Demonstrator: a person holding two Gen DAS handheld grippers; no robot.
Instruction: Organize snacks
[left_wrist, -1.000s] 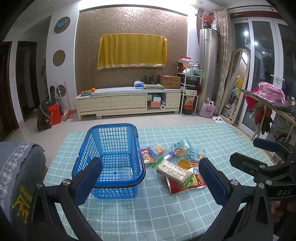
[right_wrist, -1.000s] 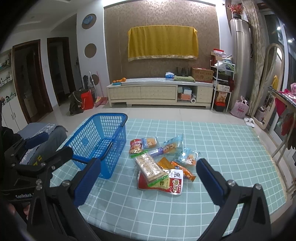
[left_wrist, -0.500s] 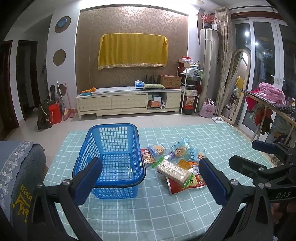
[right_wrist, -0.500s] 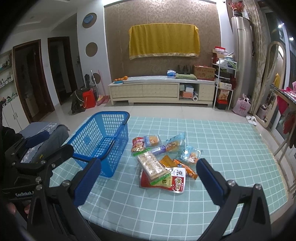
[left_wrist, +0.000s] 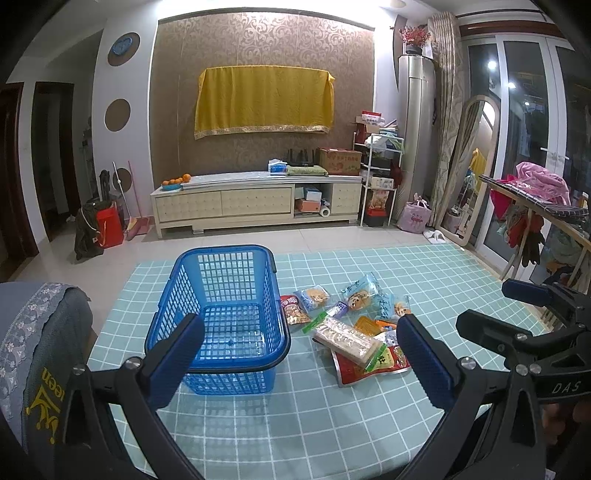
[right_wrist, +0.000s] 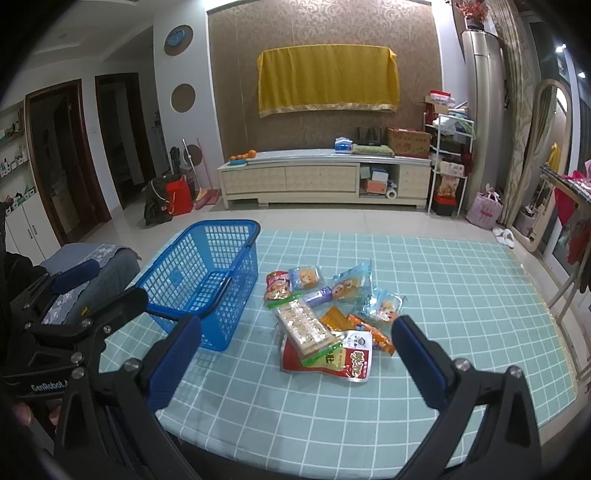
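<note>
The left gripper (left_wrist: 301, 356) hangs above the near edge of the table (left_wrist: 332, 417), its blue-padded fingers (left_wrist: 176, 357) spread wide with nothing between them. The right gripper (right_wrist: 295, 360) is likewise spread wide and holds nothing; it too hovers over the near edge, and it shows at the right of the left view as a black frame.

The basket (left_wrist: 221, 317), blue plastic mesh with a dark handle folded down over its near rim, stands on the table with nothing inside. Just right of the basket lies a loose pile of snacks (right_wrist: 325, 317), none touching it as far as can be told. Nearest the basket are a small red packet (right_wrist: 277, 286) and a clear packet of cookies (right_wrist: 306, 277). A long clear cracker pack (right_wrist: 303, 326) lies slantwise over a red pouch (right_wrist: 332, 363), which is the pile's nearest piece. Farther from the basket sit a blue-edged bun packet (right_wrist: 350, 284), a second one like it (right_wrist: 382, 306), and an orange packet (right_wrist: 334, 317) between them and the pouch.

Left of the basket, off the table, a grey cushioned seat (left_wrist: 40, 332) shows.
</note>
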